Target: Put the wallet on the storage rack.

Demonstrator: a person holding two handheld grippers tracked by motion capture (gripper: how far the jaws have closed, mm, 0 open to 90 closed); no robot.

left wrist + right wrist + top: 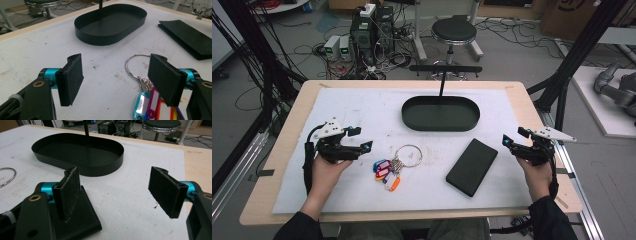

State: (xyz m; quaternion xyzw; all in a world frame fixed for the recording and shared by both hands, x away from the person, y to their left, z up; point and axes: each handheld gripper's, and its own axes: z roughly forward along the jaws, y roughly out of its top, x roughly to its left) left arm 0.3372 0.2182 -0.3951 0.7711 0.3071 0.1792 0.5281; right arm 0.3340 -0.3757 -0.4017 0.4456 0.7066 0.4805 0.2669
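A bunch of coloured key tags [385,173] on a metal ring [408,154] lies at the middle of the white mat. My left gripper [361,138] is open just left of it; in the left gripper view [116,77] the ring [132,65] and tags [152,103] sit by the right jaw. A flat black wallet [472,166] lies right of centre. My right gripper [513,137] is open to its right, and in the right gripper view [120,192] the wallet's corner [82,218] lies under the left jaw. A black oval tray [440,113] stands farther back, empty.
The white mat [362,110] covers most of the wooden table [287,150]. A thin black post [442,82] with a crossbar rises behind the tray. Beyond the table stand a stool [454,32], computers and loose cables on the floor.
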